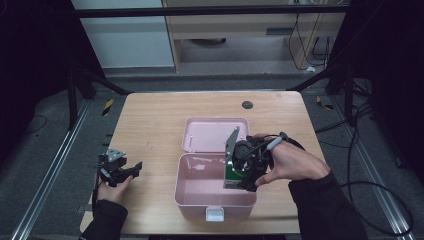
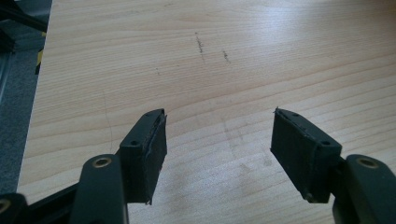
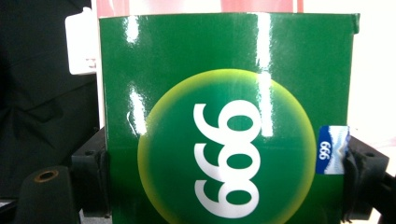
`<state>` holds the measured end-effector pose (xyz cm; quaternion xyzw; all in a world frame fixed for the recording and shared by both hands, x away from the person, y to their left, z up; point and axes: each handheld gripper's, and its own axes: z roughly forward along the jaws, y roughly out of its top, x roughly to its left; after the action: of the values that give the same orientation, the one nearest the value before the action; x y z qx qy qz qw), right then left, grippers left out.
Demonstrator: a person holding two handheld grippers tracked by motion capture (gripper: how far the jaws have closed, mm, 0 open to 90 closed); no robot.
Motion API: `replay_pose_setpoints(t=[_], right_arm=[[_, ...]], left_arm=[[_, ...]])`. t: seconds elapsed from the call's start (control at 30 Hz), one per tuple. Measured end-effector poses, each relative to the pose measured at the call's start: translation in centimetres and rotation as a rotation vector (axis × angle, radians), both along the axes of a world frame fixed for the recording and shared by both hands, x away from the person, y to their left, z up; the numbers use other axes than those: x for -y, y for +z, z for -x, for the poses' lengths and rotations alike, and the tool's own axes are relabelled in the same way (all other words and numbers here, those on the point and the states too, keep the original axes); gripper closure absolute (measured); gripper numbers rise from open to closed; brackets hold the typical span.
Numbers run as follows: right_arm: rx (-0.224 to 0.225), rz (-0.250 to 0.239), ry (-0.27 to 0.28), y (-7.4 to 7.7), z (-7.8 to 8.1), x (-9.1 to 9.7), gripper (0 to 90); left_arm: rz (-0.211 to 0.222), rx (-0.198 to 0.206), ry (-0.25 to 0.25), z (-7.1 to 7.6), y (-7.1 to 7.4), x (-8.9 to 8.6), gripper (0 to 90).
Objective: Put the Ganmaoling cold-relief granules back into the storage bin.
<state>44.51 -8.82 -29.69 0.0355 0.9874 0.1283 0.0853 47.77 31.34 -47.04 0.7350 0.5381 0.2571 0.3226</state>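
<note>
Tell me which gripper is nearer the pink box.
Right. The right gripper is over the pink box, shut on a green carton. The left gripper sits open on the table, apart from the box's left side.

The left gripper (image 1: 131, 170) is held low near the left edge, close to the person, with its jaws spread wide apart and nothing between them. It is gripped by the left hand (image 1: 112, 190), and a dark sleeve is seen behind it. The right gripper (image 1: 235, 175) is held by the right hand (image 1: 292, 162), which is reached in from the right side. Its jaws are pressed tight against the two sides of something green.
</note>
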Motion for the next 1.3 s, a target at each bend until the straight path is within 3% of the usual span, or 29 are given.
replay_pose_setpoints(t=[0.77, 0.9, 1.03, 1.3], right_arm=[[-0.021, 0.04, 0.043, -3.5, -0.2, -1.6, 15.7], [-0.041, 0.023, 0.032, -4.4, -0.4, -1.3, 15.8], [-0.034, 0.051, 0.04, -5.0, -0.4, -1.5, 15.8], [-0.032, 0.055, 0.054, -5.9, -0.4, -1.9, 15.8]], left_arm=[[0.001, 0.002, 0.004, 0.0, 0.1, -0.2, 35.2], [0.001, 0.003, 0.003, 0.0, 0.1, -0.1, 35.2], [0.0, 0.003, 0.003, 0.0, 0.1, -0.1, 35.2], [0.003, 0.006, 0.005, 0.1, 0.1, -0.2, 35.3]])
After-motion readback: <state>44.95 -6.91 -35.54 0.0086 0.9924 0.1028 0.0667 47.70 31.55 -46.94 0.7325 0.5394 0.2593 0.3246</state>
